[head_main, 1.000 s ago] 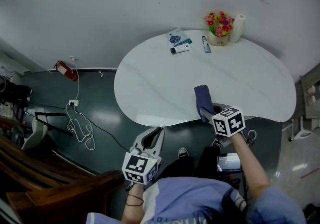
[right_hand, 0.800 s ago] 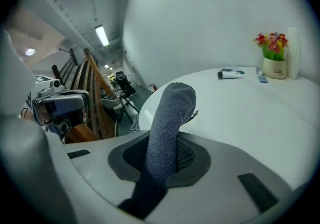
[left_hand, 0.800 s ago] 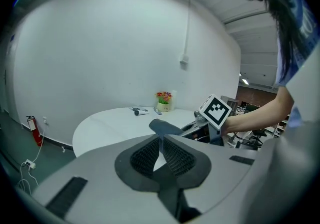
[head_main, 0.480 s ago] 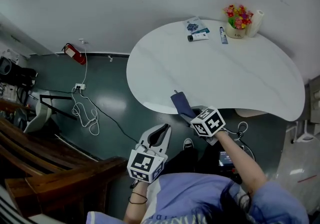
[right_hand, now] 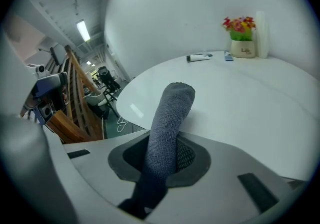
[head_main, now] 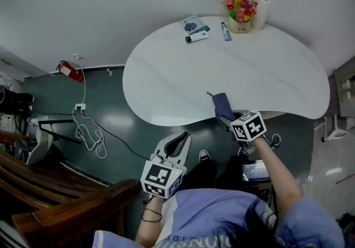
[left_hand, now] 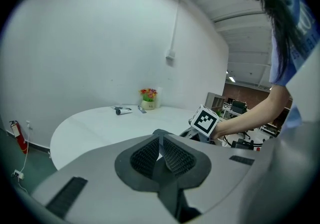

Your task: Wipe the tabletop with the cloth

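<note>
Cloth [right_hand: 170, 113] tight between jaws of right gripper [right_hand: 167, 155], free end over near edge of tabletop [right_hand: 250, 97]; jaws of left gripper [left_hand: 160, 148] together.

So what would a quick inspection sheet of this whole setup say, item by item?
Surface: white table, bare in the middle.
Job's things: dark cloth reaching over the table's near edge.
Clutter: flower pot, paper roll, two tubes and a packet at the far edge.
Grippers: right gripper shut on the cloth; left gripper shut, empty, off the table.
Cables: white cable coiled on the floor.
Surroundings: red fire extinguisher by the wall; wooden stairs at left.
</note>
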Demonstrator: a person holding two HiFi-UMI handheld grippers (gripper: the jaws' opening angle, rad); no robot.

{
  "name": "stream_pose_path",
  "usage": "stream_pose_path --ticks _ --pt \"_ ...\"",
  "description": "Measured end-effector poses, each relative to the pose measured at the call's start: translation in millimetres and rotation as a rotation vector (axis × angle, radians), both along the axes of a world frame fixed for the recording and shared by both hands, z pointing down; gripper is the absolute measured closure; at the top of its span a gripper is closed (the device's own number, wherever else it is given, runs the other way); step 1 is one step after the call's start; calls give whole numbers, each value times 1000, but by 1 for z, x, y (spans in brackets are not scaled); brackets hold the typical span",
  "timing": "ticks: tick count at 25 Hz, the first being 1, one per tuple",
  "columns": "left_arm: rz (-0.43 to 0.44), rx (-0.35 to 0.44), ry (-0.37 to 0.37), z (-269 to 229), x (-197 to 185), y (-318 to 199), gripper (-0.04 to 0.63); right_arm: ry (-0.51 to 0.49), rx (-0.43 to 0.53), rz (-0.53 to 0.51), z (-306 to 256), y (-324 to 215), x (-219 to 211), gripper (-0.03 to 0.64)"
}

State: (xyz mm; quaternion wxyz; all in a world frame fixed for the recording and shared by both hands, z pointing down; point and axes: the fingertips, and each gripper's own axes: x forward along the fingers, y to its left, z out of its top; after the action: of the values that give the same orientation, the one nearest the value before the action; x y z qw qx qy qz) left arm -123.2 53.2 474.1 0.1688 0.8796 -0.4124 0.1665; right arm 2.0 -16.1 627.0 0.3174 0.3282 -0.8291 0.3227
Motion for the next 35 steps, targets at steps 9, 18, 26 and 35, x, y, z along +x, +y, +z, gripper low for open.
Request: stream_pose_path --ticks 9,18,26,35 --pt "95 16 -5 -11 101 -20 577 21 5 197 -4 -5 154 541" --pt "229 16 30 -22 261 -19 577 64 -22 371 0 16 339 541" --pt "301 -1 14 -17 349 -9 577 71 -49 561 6 53 479 541" --pt "262 6 -14 -17 376 -13 577 48 -62 655 10 81 539 541"
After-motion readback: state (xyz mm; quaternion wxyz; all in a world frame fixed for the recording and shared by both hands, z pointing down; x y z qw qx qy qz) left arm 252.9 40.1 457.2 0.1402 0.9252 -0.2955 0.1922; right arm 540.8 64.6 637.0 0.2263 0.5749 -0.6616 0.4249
